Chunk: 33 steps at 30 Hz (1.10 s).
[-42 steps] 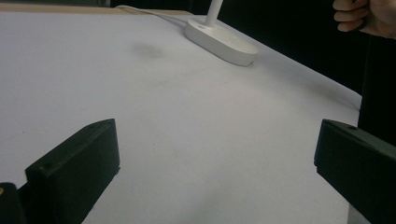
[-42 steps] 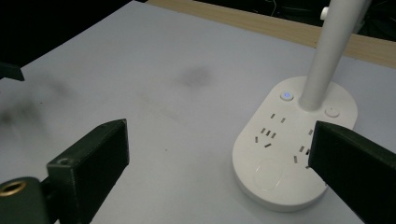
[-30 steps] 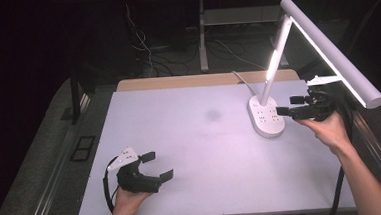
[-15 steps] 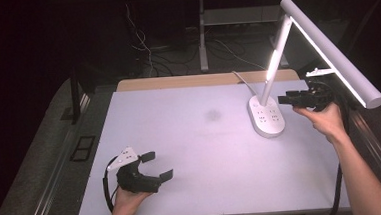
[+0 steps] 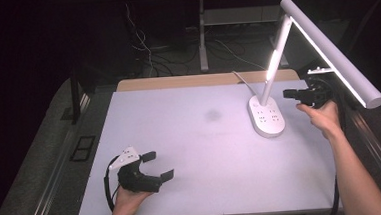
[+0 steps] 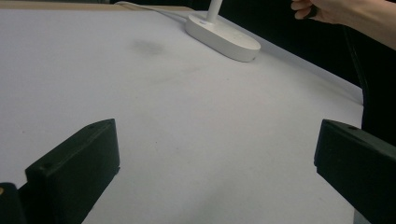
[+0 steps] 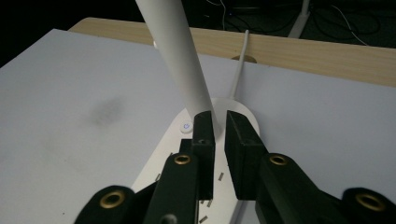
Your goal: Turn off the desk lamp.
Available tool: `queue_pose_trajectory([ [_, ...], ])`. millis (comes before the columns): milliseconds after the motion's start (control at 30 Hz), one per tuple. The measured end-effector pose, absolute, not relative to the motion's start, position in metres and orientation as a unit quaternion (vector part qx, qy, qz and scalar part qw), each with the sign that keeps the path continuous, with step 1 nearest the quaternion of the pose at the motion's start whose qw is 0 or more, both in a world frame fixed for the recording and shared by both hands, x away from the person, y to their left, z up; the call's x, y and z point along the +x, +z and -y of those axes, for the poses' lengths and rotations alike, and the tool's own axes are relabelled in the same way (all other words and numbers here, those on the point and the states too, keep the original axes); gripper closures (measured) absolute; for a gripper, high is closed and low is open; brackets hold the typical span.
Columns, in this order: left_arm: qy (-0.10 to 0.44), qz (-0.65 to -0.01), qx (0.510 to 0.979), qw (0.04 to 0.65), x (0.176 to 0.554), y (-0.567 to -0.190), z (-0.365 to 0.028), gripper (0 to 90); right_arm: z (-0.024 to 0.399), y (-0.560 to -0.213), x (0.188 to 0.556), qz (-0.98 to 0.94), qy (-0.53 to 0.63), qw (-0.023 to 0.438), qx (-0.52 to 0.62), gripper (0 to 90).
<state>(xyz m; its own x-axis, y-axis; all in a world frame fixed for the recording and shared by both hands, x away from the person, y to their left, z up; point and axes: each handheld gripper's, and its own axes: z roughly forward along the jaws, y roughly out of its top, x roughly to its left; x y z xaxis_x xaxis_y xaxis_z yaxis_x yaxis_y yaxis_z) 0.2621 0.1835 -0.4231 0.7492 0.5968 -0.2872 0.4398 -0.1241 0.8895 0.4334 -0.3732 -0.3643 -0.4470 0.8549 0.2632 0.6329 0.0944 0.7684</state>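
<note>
Because the lamp [image 5: 320, 49] is on and the right gripper [image 5: 290, 94] points at its base [image 5: 266, 115], the work looks like pressing a button there. In the high view the white table [image 5: 191, 152] is big and bare, with the lamp base at its 2 o'clock corner, long from front to back. The right gripper is just beside it, at 3 o'clock from the base, aiming toward 9 o'clock. Its jaws have just been closing and now stand narrow, with nothing between them. In the right gripper view the small round power button [image 7: 186, 127] sits just at 10 o'clock from the tips. The left gripper [image 5: 158, 165] rests far away at 7 o'clock, jaws wide and holding nothing.
</note>
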Motion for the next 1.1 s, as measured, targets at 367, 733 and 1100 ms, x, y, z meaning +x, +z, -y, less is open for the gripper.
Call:
queue_pose_trajectory([
  [367,0.068,-0.349,0.744,0.565,0.263,-0.423,-0.185,0.0,0.365,-0.389,0.454,-0.716,0.427,0.124,0.538,90.0],
  [733,0.068,-0.352,0.742,0.567,0.262,-0.423,-0.188,0.0,0.356,-0.407,0.467,-0.708,0.415,0.126,0.558,90.0],
  [1100,0.069,-0.352,0.742,0.567,0.262,-0.423,-0.188,0.0,0.345,-0.424,0.475,-0.707,0.402,0.116,0.570,90.0],
])
